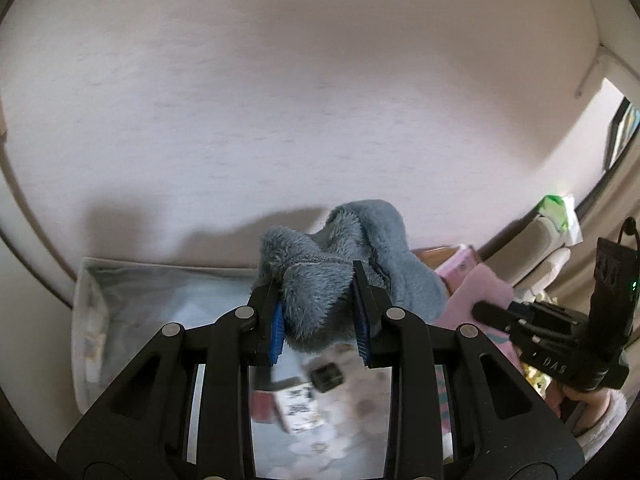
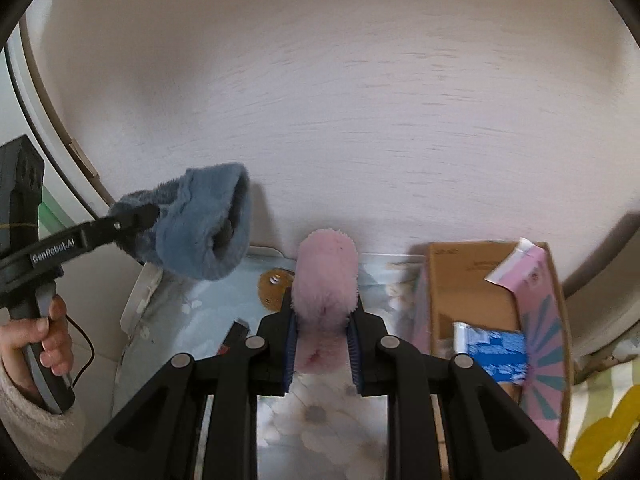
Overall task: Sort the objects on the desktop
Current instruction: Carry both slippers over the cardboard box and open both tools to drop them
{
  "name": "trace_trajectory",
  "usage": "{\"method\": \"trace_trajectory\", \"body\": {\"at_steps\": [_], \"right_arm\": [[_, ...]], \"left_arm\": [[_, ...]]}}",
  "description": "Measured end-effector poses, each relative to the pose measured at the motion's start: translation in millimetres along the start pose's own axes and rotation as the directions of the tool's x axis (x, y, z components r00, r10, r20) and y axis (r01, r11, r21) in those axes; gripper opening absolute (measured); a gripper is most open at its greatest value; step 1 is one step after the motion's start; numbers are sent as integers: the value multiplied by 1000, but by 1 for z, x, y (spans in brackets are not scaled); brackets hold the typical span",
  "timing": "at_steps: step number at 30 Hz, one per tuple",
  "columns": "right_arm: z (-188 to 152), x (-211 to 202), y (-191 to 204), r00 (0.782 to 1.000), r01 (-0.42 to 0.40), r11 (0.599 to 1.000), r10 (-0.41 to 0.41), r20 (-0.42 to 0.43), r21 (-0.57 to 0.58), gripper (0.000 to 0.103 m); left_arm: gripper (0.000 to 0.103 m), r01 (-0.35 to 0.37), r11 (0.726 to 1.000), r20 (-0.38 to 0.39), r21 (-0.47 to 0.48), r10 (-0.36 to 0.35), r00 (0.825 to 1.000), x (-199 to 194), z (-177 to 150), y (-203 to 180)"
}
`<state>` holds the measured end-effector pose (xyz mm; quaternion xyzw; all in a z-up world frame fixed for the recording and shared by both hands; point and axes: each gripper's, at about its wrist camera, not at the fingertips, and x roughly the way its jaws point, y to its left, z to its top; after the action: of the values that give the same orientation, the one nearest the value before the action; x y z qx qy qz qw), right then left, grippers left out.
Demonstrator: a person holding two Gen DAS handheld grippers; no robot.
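The left gripper [image 1: 320,304] is clenched on a fluffy blue slipper [image 1: 352,256], its blue-padded fingers [image 1: 277,332] pressing into the pile on both sides. The slipper hangs in the air above the table [image 1: 168,292], toe end bunched between the jaws, the open mouth turned away (from the right wrist view you can look straight into the dark opening [image 2: 230,232]). A hand [image 2: 44,340] in a cream fleecy sleeve [image 2: 28,432] grips the handle of that tool.

The right gripper [image 2: 322,344] is grasping a pink slipper [image 2: 326,276], likewise fuzzy, which stands up between the jaws and is pinched near its lower end. It too is off the table surface, which wears a pale blue cloth printed with white flowers [image 2: 316,416].

Below the left tool, near the front of the table, lie a small black cube-like thing [image 1: 327,376] and a little white box with dark print [image 1: 298,408], a dark red item [image 1: 262,404] just beside it; all three are blurred. Toward the right edge of the table stands an open cardboard box [image 2: 468,292] with a pink patterned side, and inside it lies a blue and white packet [image 2: 496,352]. A round cork-coloured disc [image 2: 274,286] sits at the back of the table, close to the pale wall [image 2: 360,100].

A striped and yellow-dotted fabric [image 2: 604,412] shows beyond the right edge.
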<state>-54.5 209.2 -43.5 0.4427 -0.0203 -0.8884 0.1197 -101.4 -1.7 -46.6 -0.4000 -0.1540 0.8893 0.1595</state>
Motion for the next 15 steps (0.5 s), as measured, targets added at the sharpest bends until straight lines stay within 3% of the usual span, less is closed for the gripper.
{"method": "trace_trajectory", "body": {"at_steps": [15], "right_arm": [[-38,-52,-91,998,56,994,-55,-17,99,20]], "left_arm": [[25,111,988,-60,106,-105,993,40,-11,-122]]}}
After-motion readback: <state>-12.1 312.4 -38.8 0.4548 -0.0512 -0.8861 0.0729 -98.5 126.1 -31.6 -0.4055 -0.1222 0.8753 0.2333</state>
